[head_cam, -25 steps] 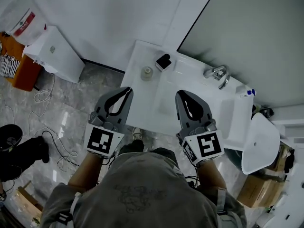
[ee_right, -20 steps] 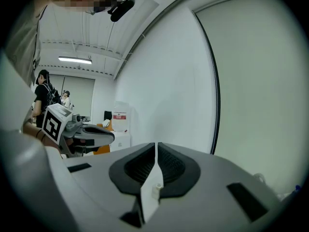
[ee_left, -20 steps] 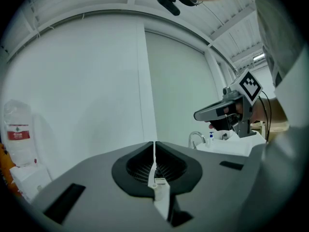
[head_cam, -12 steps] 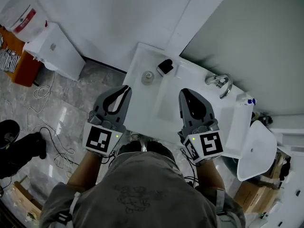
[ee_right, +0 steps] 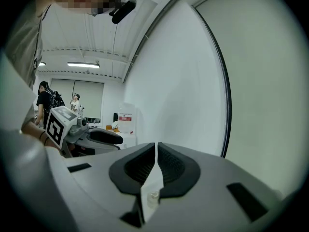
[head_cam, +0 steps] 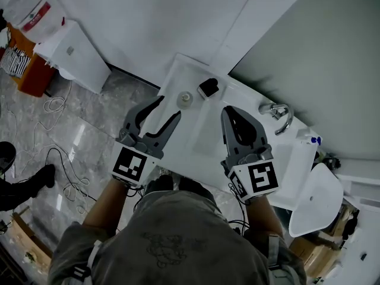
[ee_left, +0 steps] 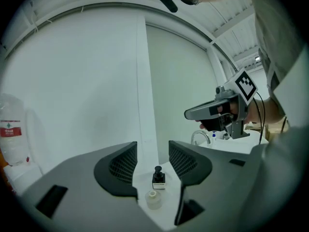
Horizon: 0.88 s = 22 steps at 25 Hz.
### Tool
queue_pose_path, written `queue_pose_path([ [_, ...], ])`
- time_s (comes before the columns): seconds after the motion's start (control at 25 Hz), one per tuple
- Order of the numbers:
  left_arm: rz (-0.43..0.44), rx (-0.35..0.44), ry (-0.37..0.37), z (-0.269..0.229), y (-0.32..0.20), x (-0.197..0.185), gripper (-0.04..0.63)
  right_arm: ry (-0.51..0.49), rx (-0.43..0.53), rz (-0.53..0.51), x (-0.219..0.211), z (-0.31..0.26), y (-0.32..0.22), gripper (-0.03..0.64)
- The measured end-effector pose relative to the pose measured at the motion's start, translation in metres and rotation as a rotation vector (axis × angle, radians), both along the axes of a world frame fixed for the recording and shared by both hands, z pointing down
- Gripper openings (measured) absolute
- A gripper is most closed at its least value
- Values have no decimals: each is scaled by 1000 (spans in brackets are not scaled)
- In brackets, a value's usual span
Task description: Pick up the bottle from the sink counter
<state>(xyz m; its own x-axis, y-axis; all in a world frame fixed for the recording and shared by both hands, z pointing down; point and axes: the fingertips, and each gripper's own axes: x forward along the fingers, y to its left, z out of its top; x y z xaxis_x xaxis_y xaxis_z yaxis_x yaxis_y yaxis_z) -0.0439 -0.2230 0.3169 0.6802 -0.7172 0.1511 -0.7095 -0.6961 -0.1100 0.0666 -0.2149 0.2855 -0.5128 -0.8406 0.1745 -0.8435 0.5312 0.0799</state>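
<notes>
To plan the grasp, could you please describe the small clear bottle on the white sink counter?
The small clear bottle seems translucent plastic: squat, with a narrower pale cap. It stands upright near the left end of the white sink counter, beside but apart from a black-topped square bottle. Only the counter touches it.

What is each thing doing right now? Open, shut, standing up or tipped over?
Left gripper: open, jaws have just been opening, nothing between them.
Right gripper: shut, holding nothing.
Small clear round bottle: upright on the white sink counter, untouched.
Black-topped square bottle: upright, untouched.
</notes>
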Motion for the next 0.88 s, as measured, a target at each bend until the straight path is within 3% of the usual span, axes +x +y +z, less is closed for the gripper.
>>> queue_pose_path([
  [0.12, 33, 33, -30, 11, -12, 15, 246, 1, 3, -14, 0, 1, -11, 37],
  [0.32, 63, 19, -95, 46, -36, 38, 311, 7, -5, -51, -7, 10, -31, 37],
  [0.88, 94, -167, -169, 175, -99, 64, 341, 30, -113, -136, -27, 82, -83, 37],
])
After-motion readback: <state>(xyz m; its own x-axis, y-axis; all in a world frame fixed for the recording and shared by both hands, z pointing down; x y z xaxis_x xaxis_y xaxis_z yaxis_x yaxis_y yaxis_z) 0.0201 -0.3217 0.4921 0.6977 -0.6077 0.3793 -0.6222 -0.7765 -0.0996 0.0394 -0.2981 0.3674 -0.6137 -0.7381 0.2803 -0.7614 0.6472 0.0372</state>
